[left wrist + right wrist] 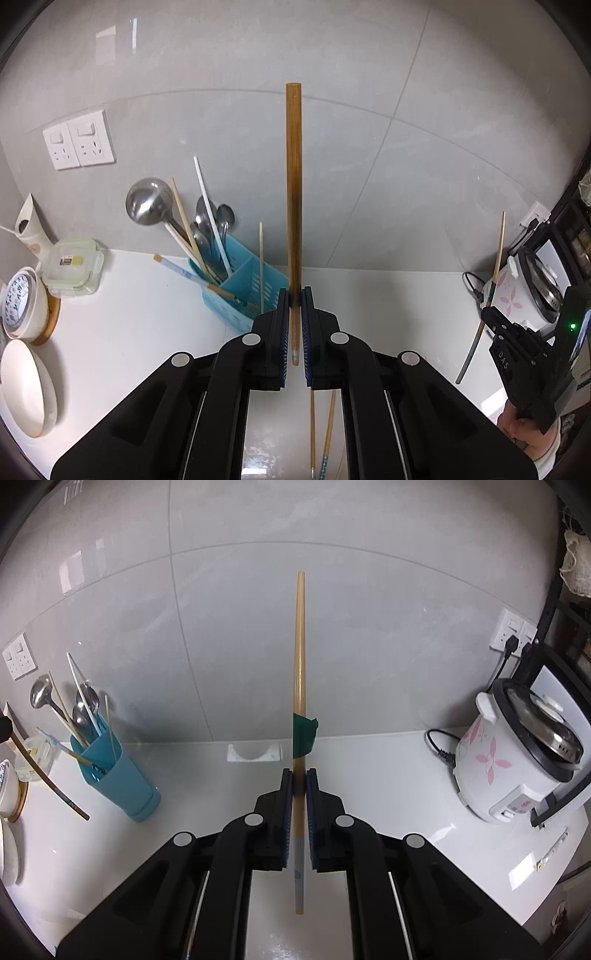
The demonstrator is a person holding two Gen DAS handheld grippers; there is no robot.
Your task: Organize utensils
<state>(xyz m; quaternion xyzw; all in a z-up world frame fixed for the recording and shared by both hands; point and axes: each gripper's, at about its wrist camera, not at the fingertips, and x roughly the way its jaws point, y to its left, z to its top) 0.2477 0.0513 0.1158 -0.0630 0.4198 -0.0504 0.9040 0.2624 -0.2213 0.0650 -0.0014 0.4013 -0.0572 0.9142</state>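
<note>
The left gripper (295, 295) clamps a dark wooden chopstick (294, 184); the right gripper (299, 775) clamps a pale chopstick (300, 646) banded with green tape. Both hover above a white counter (147, 332) against grey wall tiles (332, 129), a blue utensil holder (236, 291) standing left, a rice cooker (517, 760) right.

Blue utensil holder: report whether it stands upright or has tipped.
Tipped, leaning rather than flat. The blue utensil holder slants on the counter, its open top angled toward the wall, with the ladle and chopsticks still inside.

A dark chopstick (294, 192) and a green-taped chopstick (300, 686) stood upright, clamped. Two chopsticks (320, 432) lay on the bench, near the blue holder (242, 291) of utensils.
</note>
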